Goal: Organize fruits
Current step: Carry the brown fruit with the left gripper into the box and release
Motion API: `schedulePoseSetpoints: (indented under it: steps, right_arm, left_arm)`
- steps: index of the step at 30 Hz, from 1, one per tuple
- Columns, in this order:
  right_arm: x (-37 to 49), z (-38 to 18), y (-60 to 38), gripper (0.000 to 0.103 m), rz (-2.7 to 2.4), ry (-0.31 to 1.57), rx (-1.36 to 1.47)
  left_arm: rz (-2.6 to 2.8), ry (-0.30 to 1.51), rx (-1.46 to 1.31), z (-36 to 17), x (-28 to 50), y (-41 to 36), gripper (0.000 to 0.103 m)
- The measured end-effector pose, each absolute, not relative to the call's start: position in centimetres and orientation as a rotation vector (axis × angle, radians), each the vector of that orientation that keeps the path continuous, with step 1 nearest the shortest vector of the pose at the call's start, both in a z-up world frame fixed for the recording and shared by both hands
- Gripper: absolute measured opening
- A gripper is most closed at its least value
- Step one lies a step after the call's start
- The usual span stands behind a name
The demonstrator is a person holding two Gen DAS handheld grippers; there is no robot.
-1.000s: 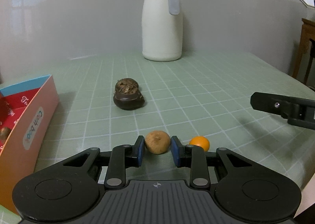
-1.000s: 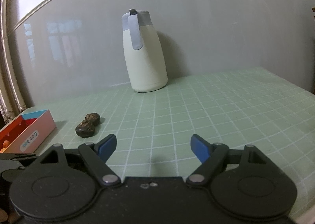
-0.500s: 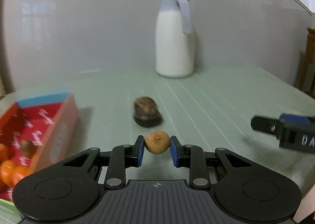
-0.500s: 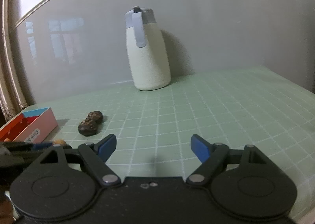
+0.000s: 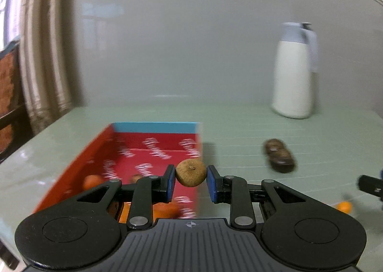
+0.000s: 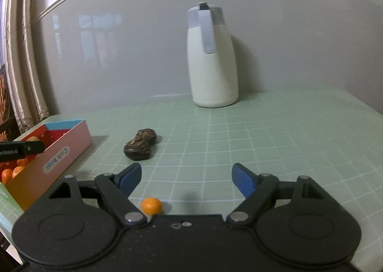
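My left gripper (image 5: 191,182) is shut on a small round tan fruit (image 5: 191,172) and holds it in the air over the right wall of the red open box (image 5: 153,150). Several small orange fruits (image 6: 12,171) and tan ones lie inside the box. One small orange fruit (image 6: 151,205) rests on the green tablecloth just in front of my right gripper (image 6: 185,177), which is open and holds nothing. The same orange fruit (image 5: 344,206) shows at the far right of the left wrist view, next to a finger of the right gripper (image 5: 369,185).
Two dark brown fruits (image 6: 140,144) lie side by side on the cloth right of the box (image 6: 57,152). A white jug with a grey lid (image 6: 211,61) stands at the back by the wall. A curtain (image 5: 45,56) hangs at the left past the table edge.
My left gripper lifted the tan fruit off the cloth and carried it left, over the box. The right gripper shifted a little, bringing the orange fruit into its view.
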State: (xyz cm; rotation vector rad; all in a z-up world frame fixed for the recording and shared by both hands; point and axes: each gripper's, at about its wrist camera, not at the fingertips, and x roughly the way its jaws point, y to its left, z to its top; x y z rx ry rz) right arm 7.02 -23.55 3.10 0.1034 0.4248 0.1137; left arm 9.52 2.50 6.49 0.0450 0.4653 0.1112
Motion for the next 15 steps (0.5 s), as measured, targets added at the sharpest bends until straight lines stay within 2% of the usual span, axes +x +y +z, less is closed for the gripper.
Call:
schedulePoseSetpoints:
  steps: [15]
  right_arm:
    - [7.4,2.8,-21.9,0.082,0.149,0.442,0.075]
  left_arm:
    - [0.248,0.549,-0.022,4.0,11.1,8.2,0.029]
